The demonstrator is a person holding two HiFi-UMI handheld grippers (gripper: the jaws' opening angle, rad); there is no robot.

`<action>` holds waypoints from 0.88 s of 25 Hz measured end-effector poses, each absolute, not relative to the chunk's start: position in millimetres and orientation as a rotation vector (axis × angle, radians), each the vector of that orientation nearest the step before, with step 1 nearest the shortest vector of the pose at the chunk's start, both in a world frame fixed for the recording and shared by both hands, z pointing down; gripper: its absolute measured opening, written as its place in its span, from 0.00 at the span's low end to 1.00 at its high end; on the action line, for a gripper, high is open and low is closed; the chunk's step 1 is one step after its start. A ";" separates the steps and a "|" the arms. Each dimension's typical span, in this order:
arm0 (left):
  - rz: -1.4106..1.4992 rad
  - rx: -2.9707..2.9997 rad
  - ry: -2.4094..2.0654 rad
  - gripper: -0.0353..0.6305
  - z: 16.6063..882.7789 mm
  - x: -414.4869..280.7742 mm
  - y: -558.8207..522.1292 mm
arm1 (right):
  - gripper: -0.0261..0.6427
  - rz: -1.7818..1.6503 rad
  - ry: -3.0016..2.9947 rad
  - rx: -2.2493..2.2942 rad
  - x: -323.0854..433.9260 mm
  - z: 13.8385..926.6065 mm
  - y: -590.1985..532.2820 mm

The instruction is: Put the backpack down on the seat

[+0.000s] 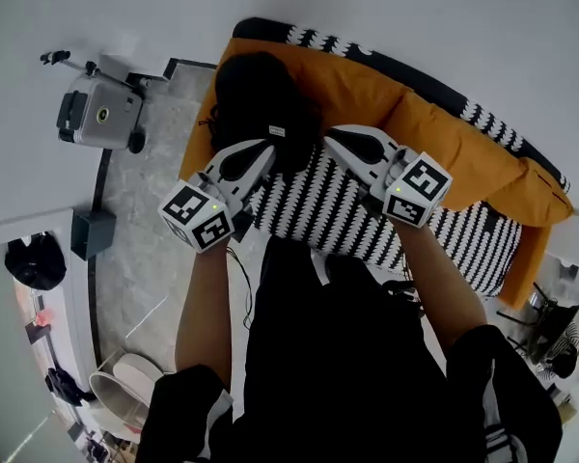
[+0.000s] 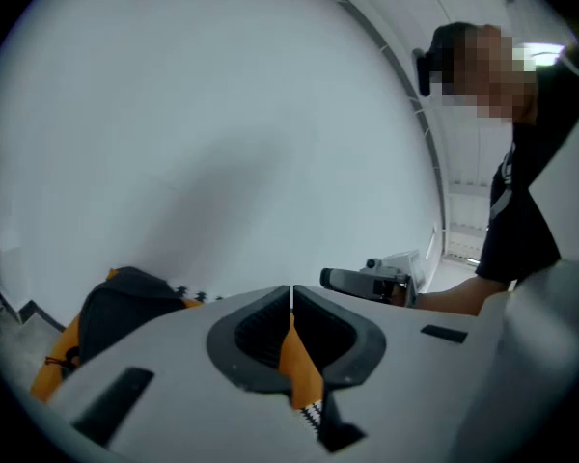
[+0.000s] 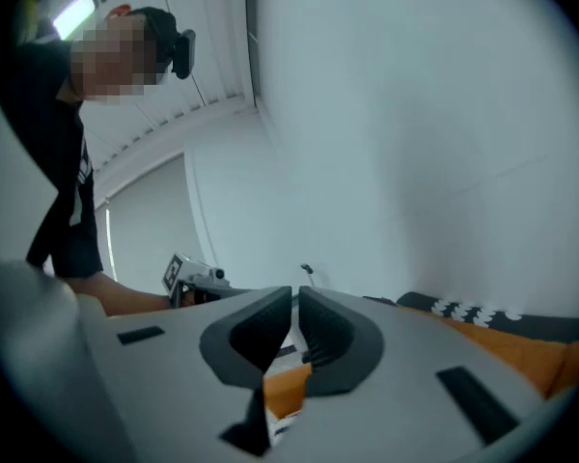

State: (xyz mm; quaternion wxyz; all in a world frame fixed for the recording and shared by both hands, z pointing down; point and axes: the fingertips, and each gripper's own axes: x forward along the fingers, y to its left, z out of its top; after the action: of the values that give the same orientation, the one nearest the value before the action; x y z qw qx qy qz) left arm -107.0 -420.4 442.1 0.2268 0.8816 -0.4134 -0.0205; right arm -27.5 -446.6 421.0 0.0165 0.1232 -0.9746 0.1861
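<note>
— Both jaw pairs closed together, empty: left gripper [image 1: 272, 145] and right gripper [image 1: 329, 136] above the seat [image 1: 386, 222].
— Backpack [image 1: 256, 90] lies at its left end, against the orange edge; striped cushion beside it lies open.

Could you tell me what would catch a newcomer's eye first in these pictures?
In the head view, the black backpack stands out first. It sits at the upper-left end of the bright orange seat, next to a black-and-white patterned cover. In front of it, the white left gripper and right gripper point toward the backpack side by side, both shut and empty.
</note>
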 end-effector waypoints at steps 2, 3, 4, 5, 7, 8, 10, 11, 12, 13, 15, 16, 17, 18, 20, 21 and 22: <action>-0.096 2.489 -1.113 0.09 421.1 -72.0 -389.8 | 0.09 0.558 -3.082 0.289 -5.0 398.0 -413.8; -0.098 2.513 -1.115 0.09 413.0 -56.6 -375.2 | 0.09 0.525 -3.103 0.256 6.7 388.3 -398.4; -0.100 2.530 -1.118 0.09 406.5 -42.8 -361.5 | 0.09 0.493 -3.121 0.233 18.4 380.0 -384.6; -0.106 2.541 -1.116 0.09 401.0 -30.1 -348.5 | 0.09 0.468 -3.136 0.220 29.9 373.5 -372.5; -0.126 2.554 -1.087 0.09 393.1 -6.2 -324.1 | 0.09 0.452 -3.155 0.211 52.2 366.2 -352.0; -0.133 2.559 -1.063 0.09 390.4 5.0 -312.4 | 0.08 0.459 -3.157 0.204 62.4 364.9 -341.9; -0.124 2.573 -1.031 0.09 385.5 23.9 -291.8 | 0.08 0.475 -3.158 0.165 80.5 362.8 -320.8; -0.114 2.581 -1.025 0.09 382.4 31.1 -283.2 | 0.08 0.474 -3.160 0.144 88.1 360.8 -310.7; -0.103 2.589 -1.021 0.09 378.8 36.5 -275.7 | 0.08 0.468 -3.163 0.123 94.6 358.2 -301.5; -0.092 2.596 -1.019 0.09 375.1 40.0 -268.8 | 0.08 0.460 -3.166 0.102 99.7 355.2 -292.9; -0.075 2.605 -1.025 0.09 368.0 40.6 -256.5 | 0.08 0.450 -3.177 0.063 105.4 347.6 -277.6; -0.073 2.607 -1.030 0.09 364.5 38.4 -251.1 | 0.08 0.444 -3.187 0.045 105.9 343.2 -270.9; -0.073 2.610 -1.035 0.09 361.2 35.2 -246.3 | 0.08 0.429 -3.197 0.030 105.1 339.9 -265.1; -0.067 2.615 -1.042 0.09 358.9 31.8 -241.9 | 0.08 0.408 -3.196 0.021 103.8 339.8 -260.2; -0.025 2.625 -1.063 0.09 360.5 25.8 -233.8 | 0.08 0.387 -3.163 0.020 100.9 346.5 -250.9; 0.001 2.627 -1.073 0.09 363.6 23.1 -229.6 | 0.08 0.388 -3.140 0.020 99.5 350.2 -245.8; 0.014 2.628 -1.076 0.09 365.6 20.3 -225.1 | 0.08 0.386 -3.120 0.020 97.4 352.4 -240.3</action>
State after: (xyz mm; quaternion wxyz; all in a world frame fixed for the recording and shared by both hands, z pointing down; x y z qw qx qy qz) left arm 20.3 -225.1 365.6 0.1504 0.9149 -0.3745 0.0048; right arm 97.4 -240.3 352.4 -0.0012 0.0065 -0.9924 0.1227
